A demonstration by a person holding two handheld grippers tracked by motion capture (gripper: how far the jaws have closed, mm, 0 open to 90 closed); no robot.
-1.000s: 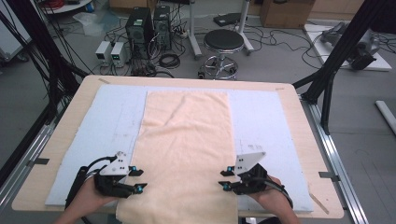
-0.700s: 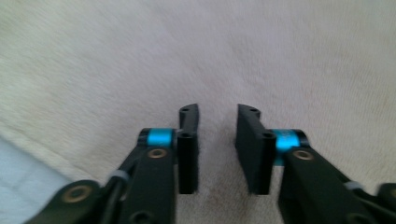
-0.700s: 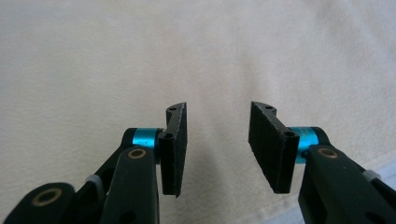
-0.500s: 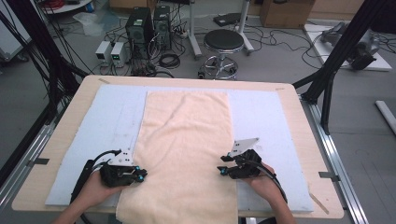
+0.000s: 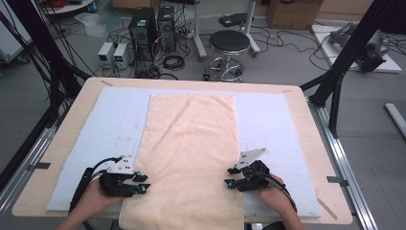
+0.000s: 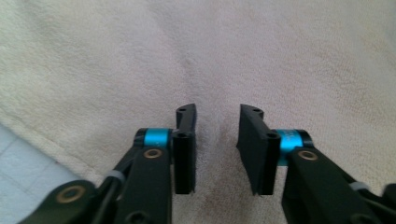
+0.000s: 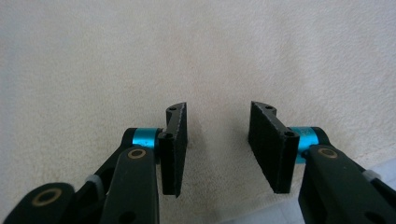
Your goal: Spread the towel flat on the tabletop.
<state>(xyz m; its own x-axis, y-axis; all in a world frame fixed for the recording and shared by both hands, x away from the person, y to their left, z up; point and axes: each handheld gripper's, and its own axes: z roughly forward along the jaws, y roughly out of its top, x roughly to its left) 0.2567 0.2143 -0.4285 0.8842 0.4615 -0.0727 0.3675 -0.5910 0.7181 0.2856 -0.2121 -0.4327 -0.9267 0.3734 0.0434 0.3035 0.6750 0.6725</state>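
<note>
Towel [image 5: 191, 158] lies flat between my grippers, its near side edges under their jaws. Left gripper [image 5: 141, 182] has just been reopening, empty; right gripper [image 5: 229, 176] part-open, empty. Next I'd pinch both edges.

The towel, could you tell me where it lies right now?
In the high view the towel lies flat down the middle of the blue mat, its near end between both grippers.

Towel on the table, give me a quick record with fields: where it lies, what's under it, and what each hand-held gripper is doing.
towel: cream, spread flat lengthwise, near end over the table edge
under it: pale blue mat on wooden table
left hand-held gripper: at towel's left edge near end, jaws apart after just opening, nothing pinched
right hand-held gripper: at towel's right edge, jaws apart, nothing pinched
</note>
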